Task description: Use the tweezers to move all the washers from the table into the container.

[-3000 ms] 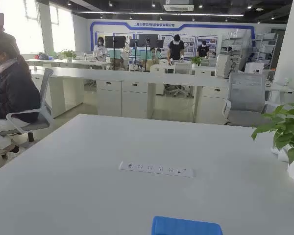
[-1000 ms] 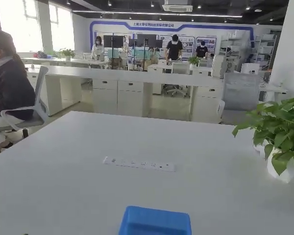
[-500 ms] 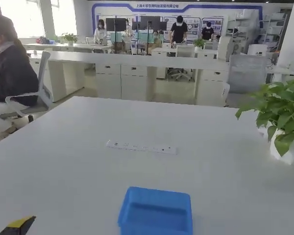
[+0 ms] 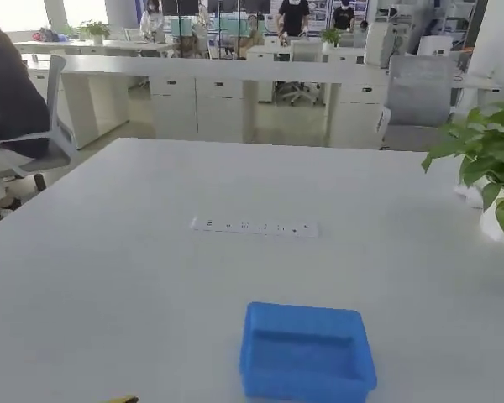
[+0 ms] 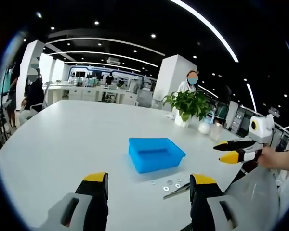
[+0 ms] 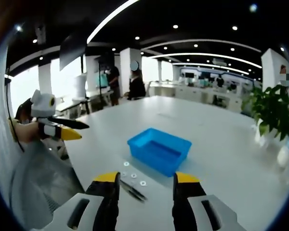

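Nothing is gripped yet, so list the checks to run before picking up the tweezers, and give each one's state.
1. Left hand-held gripper open with nothing between its jaws: ok.
2. Right hand-held gripper open with nothing between its jaws: ok.
3. Tweezers lying free on the table: ok.
4. Washers loose beside the tweezers: ok. Exact count: cannot tell.
5. Container upright with nothing in it: ok.
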